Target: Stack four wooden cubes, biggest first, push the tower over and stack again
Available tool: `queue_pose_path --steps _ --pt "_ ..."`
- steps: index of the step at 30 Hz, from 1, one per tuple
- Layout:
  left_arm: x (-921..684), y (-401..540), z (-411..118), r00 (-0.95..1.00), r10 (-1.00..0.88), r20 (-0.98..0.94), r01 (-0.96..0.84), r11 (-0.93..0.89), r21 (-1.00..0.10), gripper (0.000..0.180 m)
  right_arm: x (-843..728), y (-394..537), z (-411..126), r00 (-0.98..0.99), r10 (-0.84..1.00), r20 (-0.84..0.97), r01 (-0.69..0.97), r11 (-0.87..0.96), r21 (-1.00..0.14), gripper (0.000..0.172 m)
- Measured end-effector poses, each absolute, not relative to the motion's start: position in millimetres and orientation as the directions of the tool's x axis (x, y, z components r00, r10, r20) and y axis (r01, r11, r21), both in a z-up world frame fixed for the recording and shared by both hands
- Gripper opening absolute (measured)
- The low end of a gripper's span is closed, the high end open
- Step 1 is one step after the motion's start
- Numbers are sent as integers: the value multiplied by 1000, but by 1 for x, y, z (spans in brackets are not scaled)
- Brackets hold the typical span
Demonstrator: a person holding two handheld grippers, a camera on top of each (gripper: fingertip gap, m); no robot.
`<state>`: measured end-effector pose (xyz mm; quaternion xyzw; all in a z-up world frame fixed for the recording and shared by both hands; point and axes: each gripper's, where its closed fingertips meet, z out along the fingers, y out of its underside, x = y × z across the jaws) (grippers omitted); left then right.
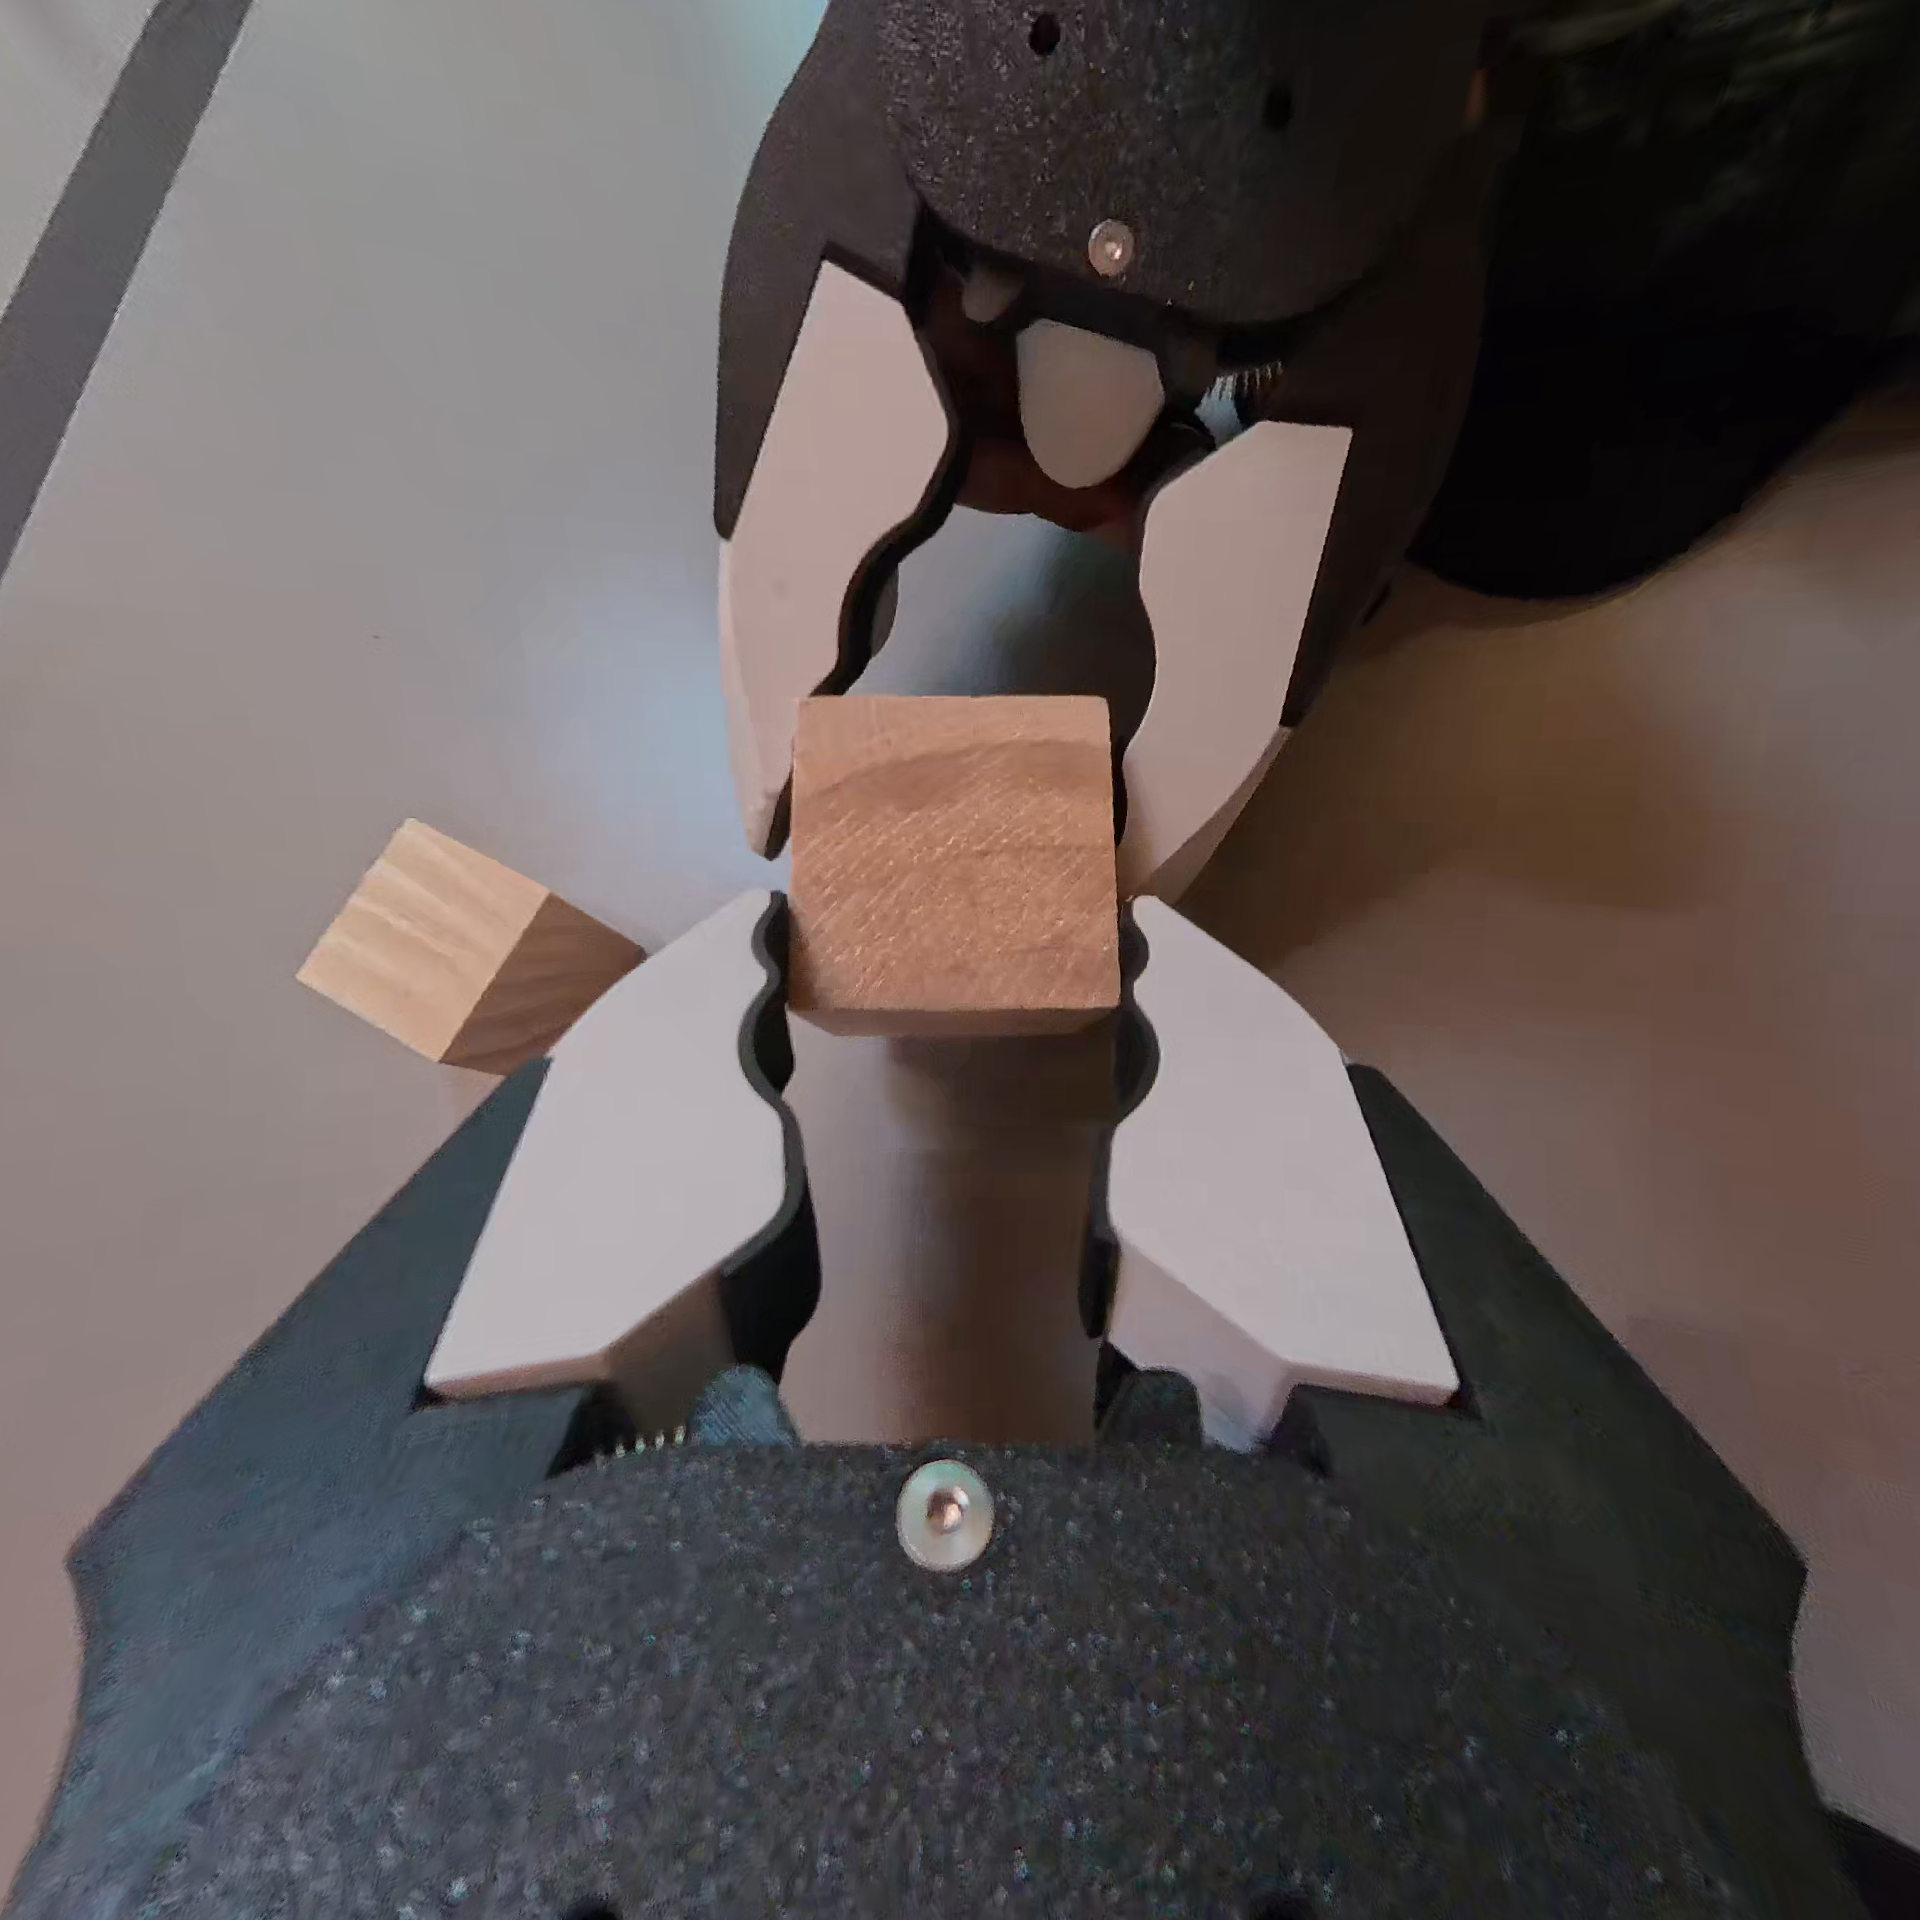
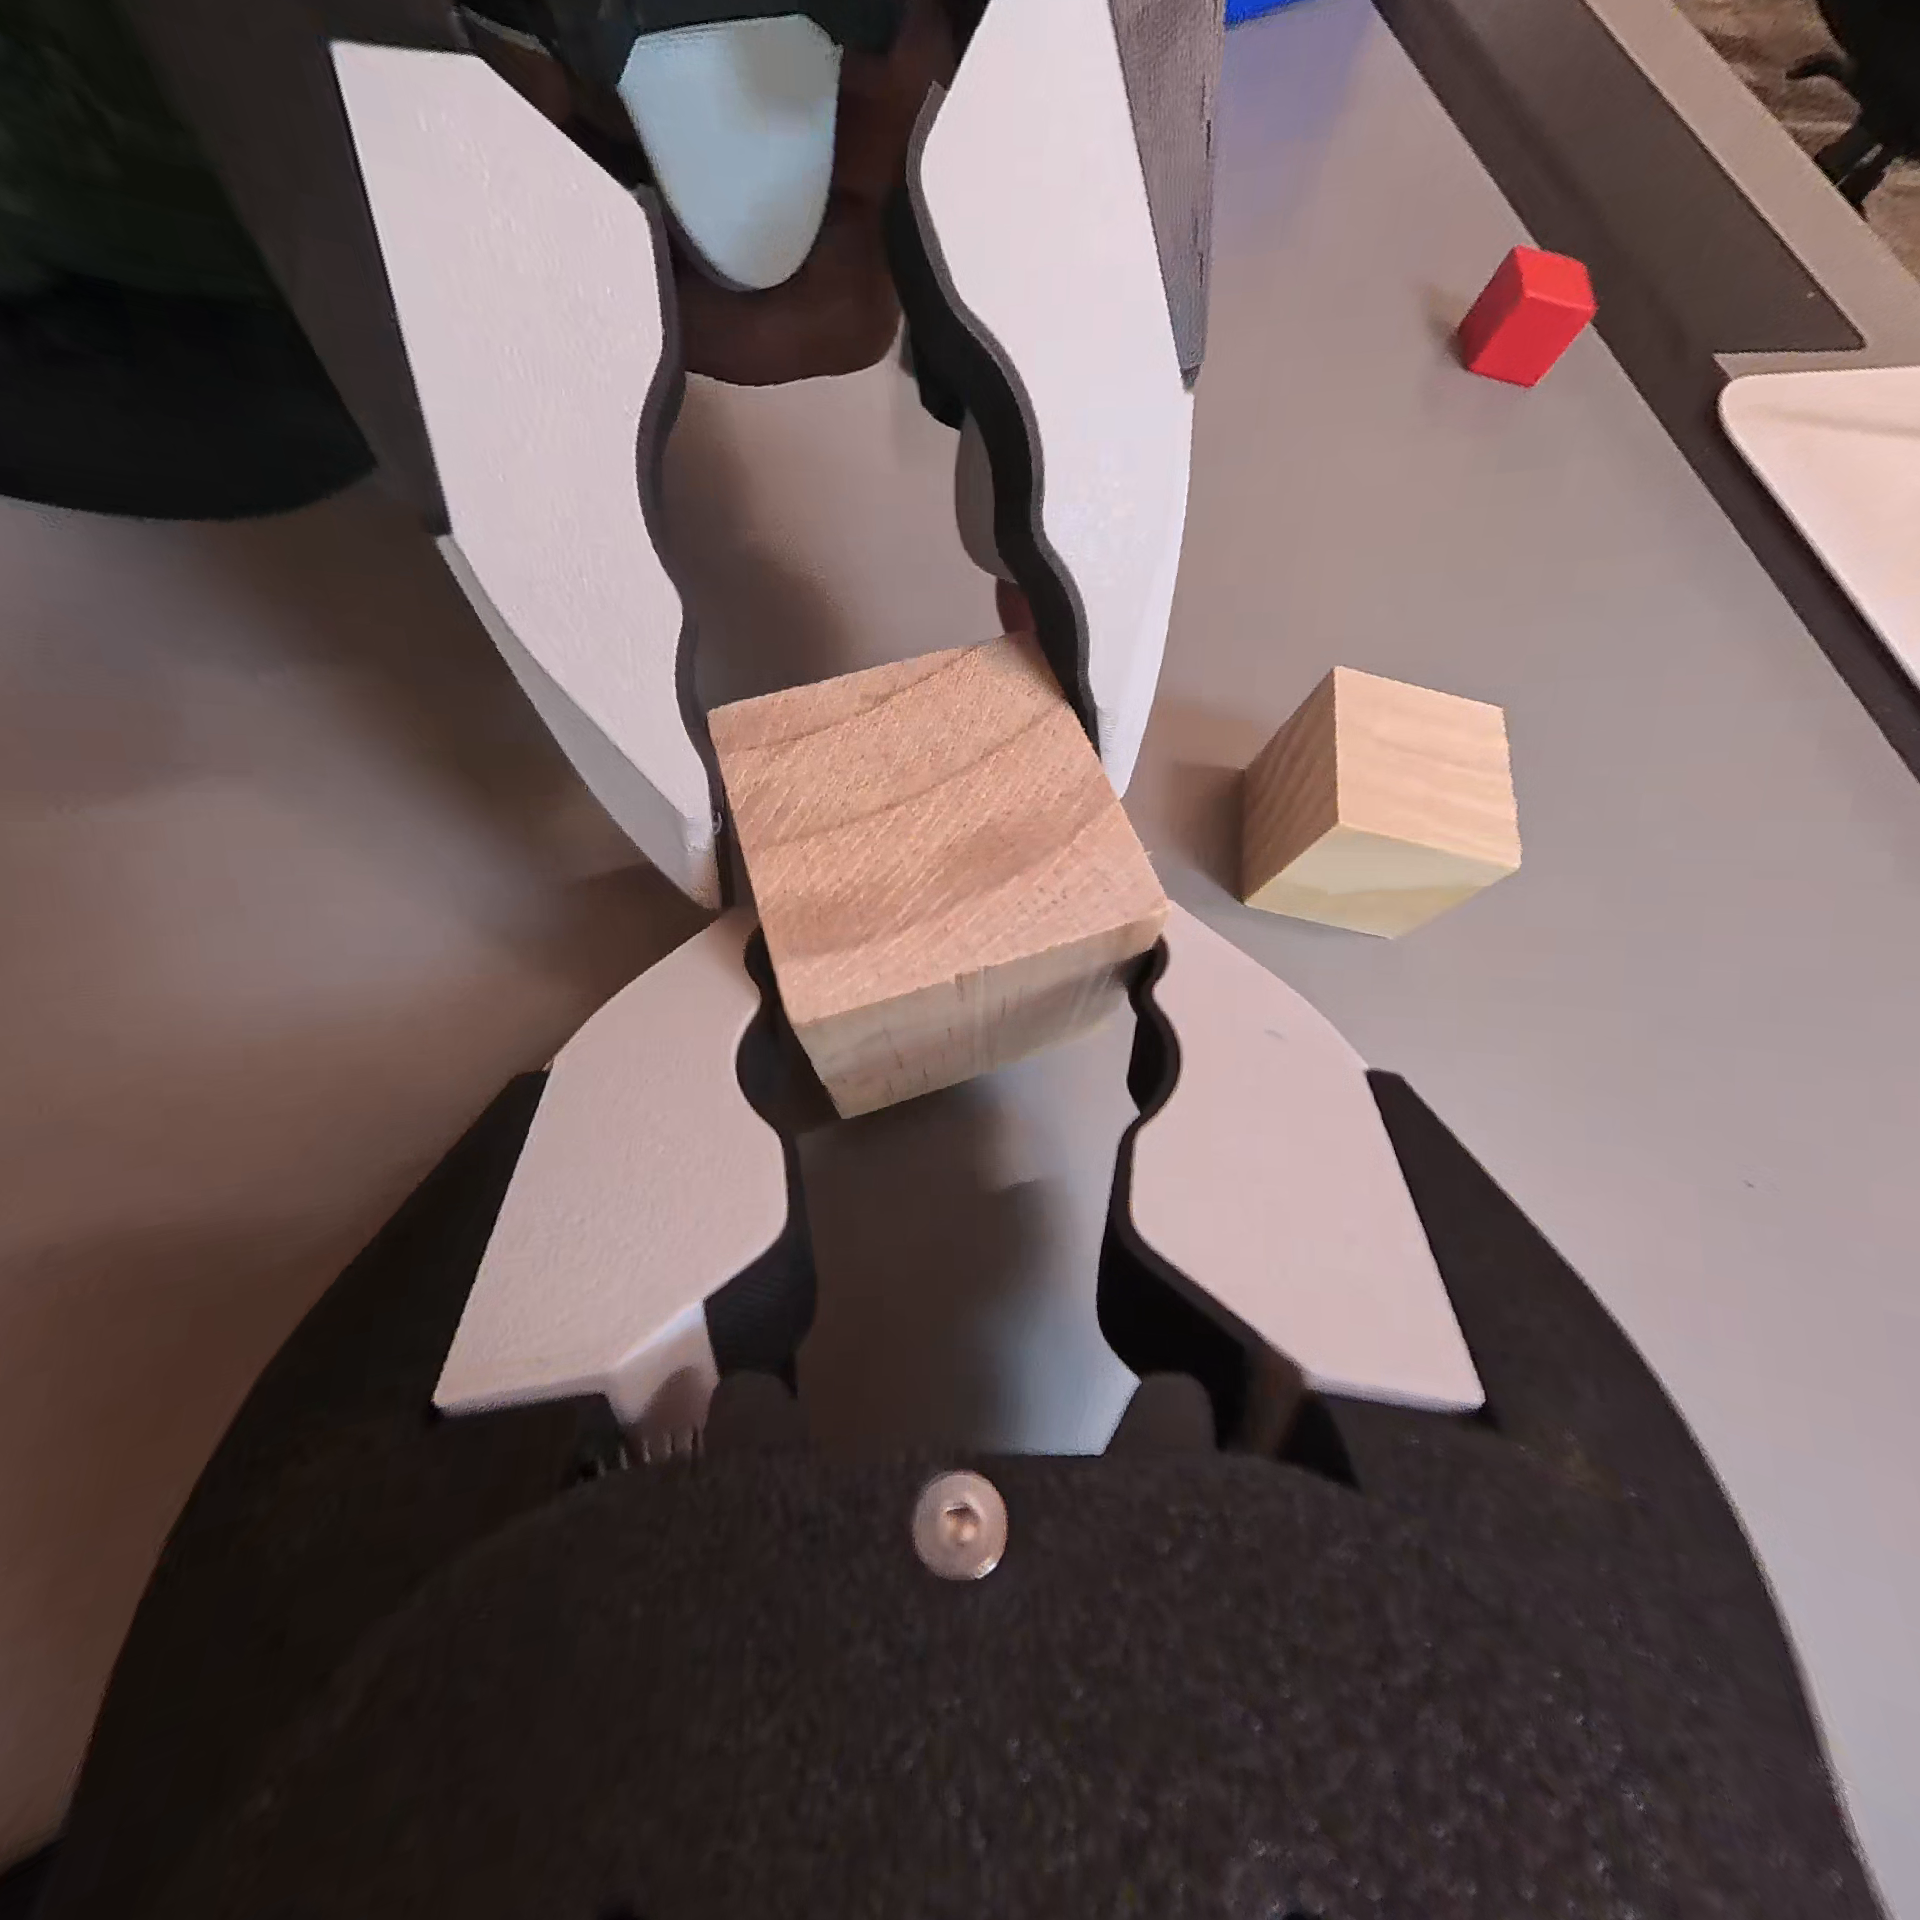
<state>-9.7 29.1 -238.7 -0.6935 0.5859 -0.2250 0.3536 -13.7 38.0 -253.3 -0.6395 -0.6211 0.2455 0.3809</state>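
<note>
A plain wooden cube (image 1: 956, 862) hangs a little above the grey table (image 1: 312, 520), between both grippers, which face each other. My left gripper (image 1: 956, 935) is shut on it: both pads press its near side faces, and the cube sits square in the grasp. In the right wrist view the cube (image 2: 925, 862) lies skewed between the fingertips of my right gripper (image 2: 951, 966). That gripper stands open around the cube's end, and I see no firm grip. A second wooden cube (image 1: 468, 945) rests on the table beside them and also shows in the right wrist view (image 2: 1382, 800).
A small red block (image 2: 1527, 312) lies farther off on the table. A white flat object with a rounded corner (image 2: 1849, 488) sits at the right edge. A dark strip (image 2: 1662, 208) runs along the table's border. A person's dark sleeve (image 1: 1662, 312) is behind the right gripper. My two grippers' fingertips are within a few centimetres of each other. Left tips and right tips are each some 25 cm from the small red block (image 2: 1527, 312).
</note>
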Motion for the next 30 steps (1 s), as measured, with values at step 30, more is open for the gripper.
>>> queue_pose_path --steps 30 --pt "-115 77 -259 146 -986 -79 -766 -61 -640 60 105 151 -162 754 657 9 89 -89 -992 59"
